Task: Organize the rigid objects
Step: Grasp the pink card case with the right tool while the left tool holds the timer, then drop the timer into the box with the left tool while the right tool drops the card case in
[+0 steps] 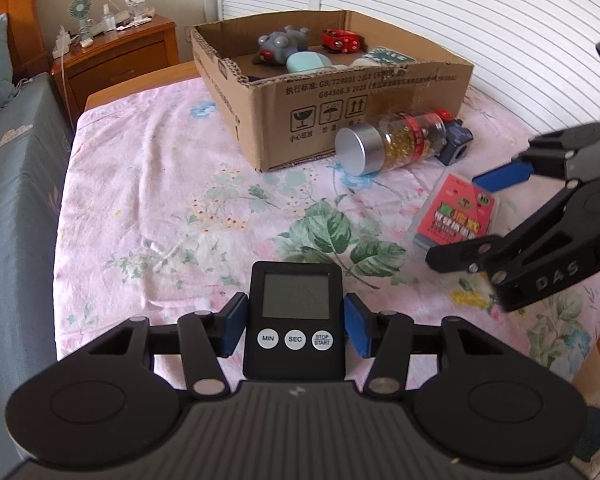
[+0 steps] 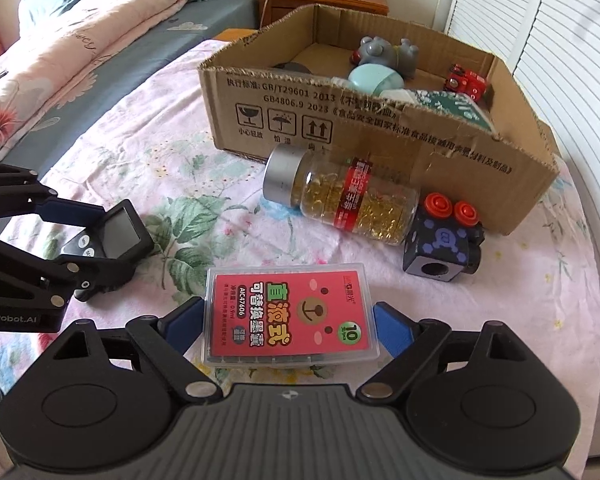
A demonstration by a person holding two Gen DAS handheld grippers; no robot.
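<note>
The cardboard box sits on the bed. Before it, my left claw pinches the black timer; my right claw is spread around the red refill case, which lies flat.

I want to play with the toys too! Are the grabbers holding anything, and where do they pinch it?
The left gripper pinches the black timer by its two long sides. The right gripper straddles the red card box, not clearly gripping it.

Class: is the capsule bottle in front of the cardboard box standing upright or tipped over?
Tipped over. The bottle lies on its side on the flowered sheet, silver cap pointing sideways.
</note>
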